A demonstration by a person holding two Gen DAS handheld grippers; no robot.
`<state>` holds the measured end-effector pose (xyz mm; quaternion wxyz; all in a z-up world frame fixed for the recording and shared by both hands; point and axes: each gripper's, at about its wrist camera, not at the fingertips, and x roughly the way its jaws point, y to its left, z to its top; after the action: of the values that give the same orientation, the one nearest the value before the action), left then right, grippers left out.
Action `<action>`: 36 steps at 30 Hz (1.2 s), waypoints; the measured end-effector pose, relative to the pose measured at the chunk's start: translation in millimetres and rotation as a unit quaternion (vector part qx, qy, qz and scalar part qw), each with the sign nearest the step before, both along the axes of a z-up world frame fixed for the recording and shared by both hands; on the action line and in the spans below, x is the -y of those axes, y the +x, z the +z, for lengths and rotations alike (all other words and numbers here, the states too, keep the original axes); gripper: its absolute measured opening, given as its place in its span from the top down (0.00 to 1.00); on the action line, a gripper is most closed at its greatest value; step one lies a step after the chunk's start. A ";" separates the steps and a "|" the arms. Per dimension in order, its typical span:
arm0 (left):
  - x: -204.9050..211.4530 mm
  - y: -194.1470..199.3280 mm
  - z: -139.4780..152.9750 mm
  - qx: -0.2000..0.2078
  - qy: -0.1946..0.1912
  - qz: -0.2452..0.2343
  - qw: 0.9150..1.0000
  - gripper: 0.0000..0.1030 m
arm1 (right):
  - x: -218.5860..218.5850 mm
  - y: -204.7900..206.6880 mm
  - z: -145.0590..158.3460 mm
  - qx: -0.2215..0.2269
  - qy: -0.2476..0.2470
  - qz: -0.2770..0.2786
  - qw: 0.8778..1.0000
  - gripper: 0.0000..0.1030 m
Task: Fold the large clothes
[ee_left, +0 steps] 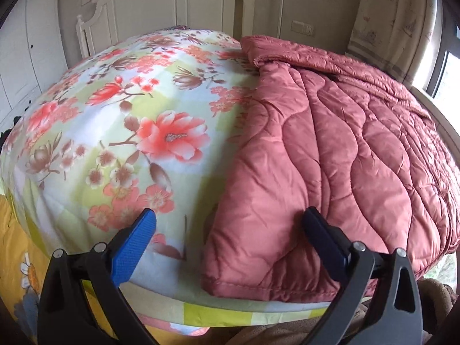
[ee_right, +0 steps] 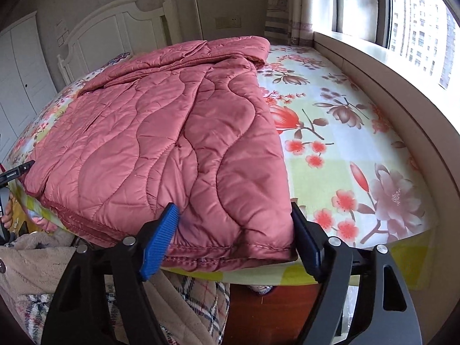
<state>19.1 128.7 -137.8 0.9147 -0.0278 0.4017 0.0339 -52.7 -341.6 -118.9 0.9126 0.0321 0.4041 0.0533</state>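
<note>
Holding both hand-held grippers, left [ee_left: 230, 225] and right [ee_right: 234, 220], spread apart and empty, I face the quilt [ee_right: 161, 143] folded at the bed's [ee_right: 359, 132] near edge; its slick padding could slide off.
</note>
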 end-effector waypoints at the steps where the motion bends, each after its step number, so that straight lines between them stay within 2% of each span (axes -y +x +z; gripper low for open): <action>1: 0.4 -0.7 -0.6 0.000 0.005 0.000 1.000 0.02 | 0.8 -0.3 0.0 0.001 0.002 0.000 1.000 0.28; 8: 4.2 -5.3 -1.7 0.002 0.012 0.008 1.000 0.02 | -0.4 -0.7 -2.7 0.014 -0.003 0.002 1.000 0.25; 11: 4.3 -8.8 -3.5 0.014 0.016 0.007 1.000 0.02 | 0.0 -0.7 -5.0 0.018 -0.009 -0.007 1.000 0.16; 20: 4.2 -10.2 -2.7 0.013 0.014 0.007 1.000 0.03 | 1.7 -1.1 -4.6 0.020 -0.007 -0.012 1.000 0.16; 21: 5.5 -11.4 -0.9 0.014 0.011 -0.001 1.000 0.07 | 1.1 -1.2 -4.4 0.021 -0.007 -0.015 1.000 0.16; 22: 7.9 -13.3 1.0 0.019 0.010 -0.014 1.000 0.29 | 0.9 -2.1 -4.5 0.024 -0.008 -0.018 1.000 0.20; 23: 13.9 -18.1 5.1 0.028 0.003 -0.040 0.999 0.73 | -0.7 -4.2 -3.2 0.033 -0.005 -0.017 0.999 0.29; 24: 17.7 -21.3 7.2 0.031 -0.007 -0.052 0.998 0.87 | -3.3 -6.4 -2.0 0.039 0.002 -0.012 0.999 0.49; 25: 23.1 -24.6 10.3 0.036 -0.002 -0.051 0.998 0.91 | -5.5 -7.8 -1.7 0.041 0.013 -0.003 0.999 0.71; 26: 26.6 -26.1 11.8 0.041 0.006 -0.053 0.998 0.93 | -9.9 -9.1 -1.0 0.044 0.021 0.004 0.999 0.78; 28: 27.6 -33.3 21.8 0.065 -0.002 -0.058 0.996 0.94 | -18.8 -11.5 0.3 0.057 0.009 0.006 0.998 0.82; 33: 4.2 -61.1 70.2 0.118 -0.085 -0.066 0.987 0.95 | -3.3 -23.7 19.7 0.075 0.091 0.019 0.993 0.84; 36: -9.0 -91.4 103.1 0.155 -0.126 -0.079 0.977 0.95 | 3.5 -49.0 46.7 0.101 0.117 0.049 0.987 0.85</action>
<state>-72.4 137.7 -34.7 0.9547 -0.1161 0.2571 -0.0946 -101.7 -345.1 -72.1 0.9350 0.1137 0.3017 0.1480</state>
